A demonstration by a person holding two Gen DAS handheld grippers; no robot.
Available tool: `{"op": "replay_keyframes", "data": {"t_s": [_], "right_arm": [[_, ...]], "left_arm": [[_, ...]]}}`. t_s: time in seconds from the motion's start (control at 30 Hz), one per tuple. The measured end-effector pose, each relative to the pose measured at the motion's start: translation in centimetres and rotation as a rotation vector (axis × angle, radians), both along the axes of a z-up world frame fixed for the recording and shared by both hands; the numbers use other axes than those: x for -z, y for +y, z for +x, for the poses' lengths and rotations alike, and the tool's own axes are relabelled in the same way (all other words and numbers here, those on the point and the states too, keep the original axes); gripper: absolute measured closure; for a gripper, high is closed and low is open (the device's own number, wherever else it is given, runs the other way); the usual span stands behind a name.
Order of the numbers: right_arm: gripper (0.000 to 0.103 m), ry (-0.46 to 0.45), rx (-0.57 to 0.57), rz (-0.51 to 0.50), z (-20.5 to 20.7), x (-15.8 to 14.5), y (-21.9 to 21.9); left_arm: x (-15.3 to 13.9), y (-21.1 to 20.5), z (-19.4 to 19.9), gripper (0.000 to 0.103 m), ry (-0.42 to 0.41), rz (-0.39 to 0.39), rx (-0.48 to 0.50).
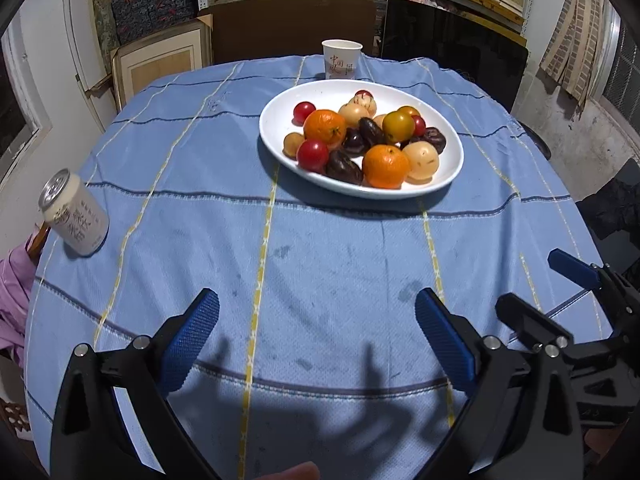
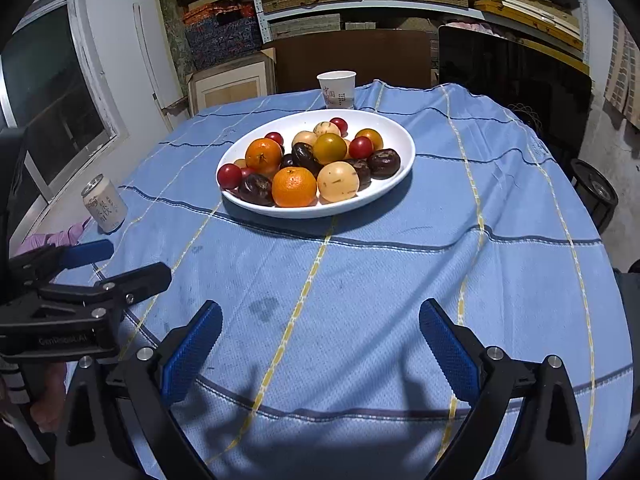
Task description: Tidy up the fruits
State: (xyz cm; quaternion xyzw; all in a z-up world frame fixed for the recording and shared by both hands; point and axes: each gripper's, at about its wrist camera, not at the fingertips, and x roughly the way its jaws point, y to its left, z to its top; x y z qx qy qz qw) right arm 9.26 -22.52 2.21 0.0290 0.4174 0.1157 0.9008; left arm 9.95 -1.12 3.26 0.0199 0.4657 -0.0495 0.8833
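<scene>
A white oval plate (image 1: pixel 450 168) sits on the blue tablecloth, past the middle; it also shows in the right wrist view (image 2: pixel 400 178). It holds mixed fruit: two oranges (image 1: pixel 386 166) (image 2: pixel 294 187), red cherry tomatoes (image 1: pixel 313 155) (image 2: pixel 229 176), pale yellow round fruits (image 1: pixel 421 160) (image 2: pixel 338 181), dark brown fruits (image 1: pixel 344 167) (image 2: pixel 383 163) and a yellow-green tomato (image 1: pixel 398 126) (image 2: pixel 330 149). My left gripper (image 1: pixel 318 332) is open and empty, low over the near cloth. My right gripper (image 2: pixel 320 338) is open and empty too, beside the left one (image 2: pixel 120 266).
A white drink can (image 1: pixel 74 216) (image 2: pixel 105 204) stands near the table's left edge. A paper cup (image 1: pixel 341 59) (image 2: pixel 337 89) stands behind the plate. Shelves, boxes and a dark chair back lie beyond the table. The right gripper shows at the right in the left wrist view (image 1: pixel 556 284).
</scene>
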Motion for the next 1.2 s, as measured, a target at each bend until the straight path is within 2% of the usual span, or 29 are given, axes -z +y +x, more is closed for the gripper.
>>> {"op": "replay_keyframes", "data": {"t_s": [0.53, 0.97, 1.2], "right_arm": [[0.003, 0.021, 0.007, 0.008, -0.3, 0.9, 0.1], [0.003, 0.042, 0.008, 0.006, -0.2, 1.6, 0.1], [0.003, 0.060, 0.013, 0.002, -0.4, 2.4, 0.0]], "left_arm": [[2.0, 0.2, -0.8, 0.006, 0.029, -0.001, -0.007], [2.3, -0.2, -1.3, 0.006, 0.001, 0.005, 0.000], [3.0, 0.0, -1.1, 0.006, 0.025, 0.012, -0.012]]}}
